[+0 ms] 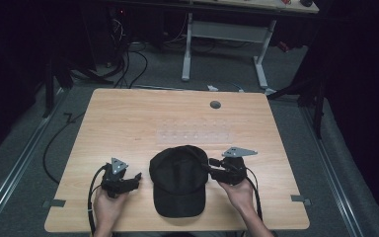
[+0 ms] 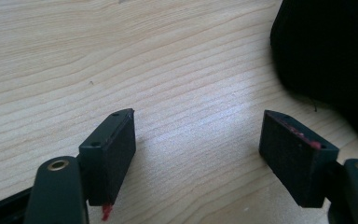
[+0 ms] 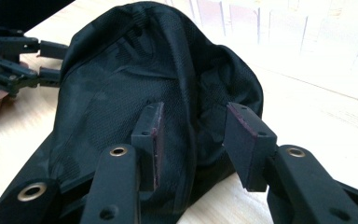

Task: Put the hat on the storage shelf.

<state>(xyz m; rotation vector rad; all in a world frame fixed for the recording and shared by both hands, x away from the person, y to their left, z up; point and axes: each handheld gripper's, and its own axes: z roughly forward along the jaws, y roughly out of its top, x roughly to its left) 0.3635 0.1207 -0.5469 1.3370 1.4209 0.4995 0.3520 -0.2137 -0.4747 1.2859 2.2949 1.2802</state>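
A black baseball cap [image 1: 179, 180] lies on the wooden table [image 1: 128, 113] near its front edge, brim toward the person. My left gripper [image 1: 137, 178] rests to the cap's left, a short gap away. In the left gripper view my left gripper [image 2: 198, 140] stands open over bare wood, the cap [image 2: 326, 46] at upper right. My right gripper [image 1: 211, 165] is at the cap's right side. In the right gripper view my right gripper [image 3: 193, 135] has its jaws apart against the cap's crown [image 3: 135, 79], and the pads do not press the fabric. The left gripper [image 3: 53, 62] shows beyond the cap.
A clear plastic tray [image 1: 195, 132] lies just behind the cap, and the same tray [image 3: 261, 23] is faint in the right gripper view. A grey round grommet [image 1: 215, 104] sits near the table's far edge. Beyond the table stand white desk legs [image 1: 186, 49] and floor cables [image 1: 128, 64].
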